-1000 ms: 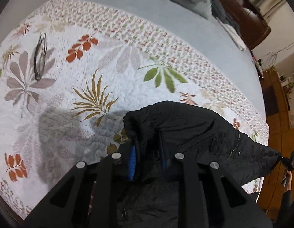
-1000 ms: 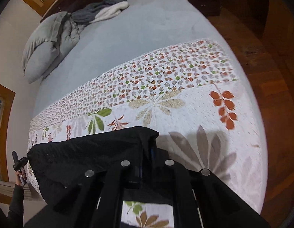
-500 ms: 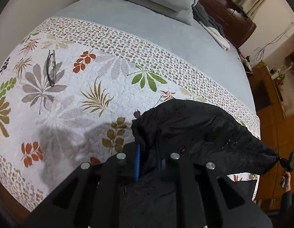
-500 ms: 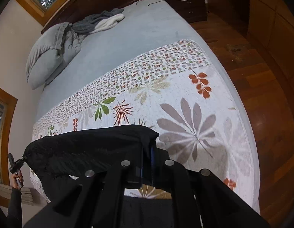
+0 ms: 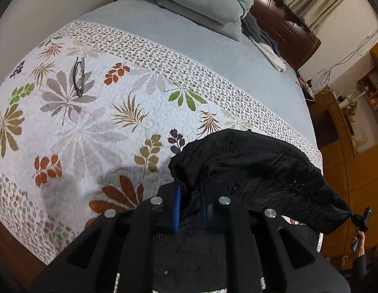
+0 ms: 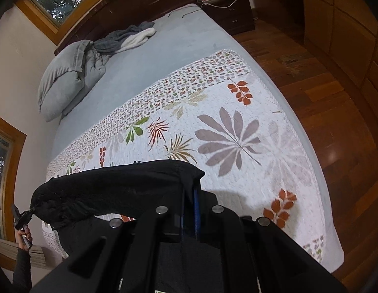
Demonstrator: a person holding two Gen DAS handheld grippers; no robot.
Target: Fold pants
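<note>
Black pants point(image 5: 250, 168) hang stretched between both claws, above the leaf-print quilt point(image 5: 91, 127) on the bed point(image 6: 164, 56). Left claw point(image 5: 189, 202) is clenched on one end of the fabric; right claw point(image 6: 189, 210) is clenched on the other. Fabric drapes over both sets of fingertips, hiding them. The pants' lower portion is cut off behind the claw bodies. Eyeglasses point(image 5: 78, 77) lie on the quilt, well apart.

Pants point(image 5: 250, 168) matt black crinkled cloth; quilt point(image 5: 91, 127) stitched, puffy; floor point(image 6: 335, 97) glossy wood.
</note>
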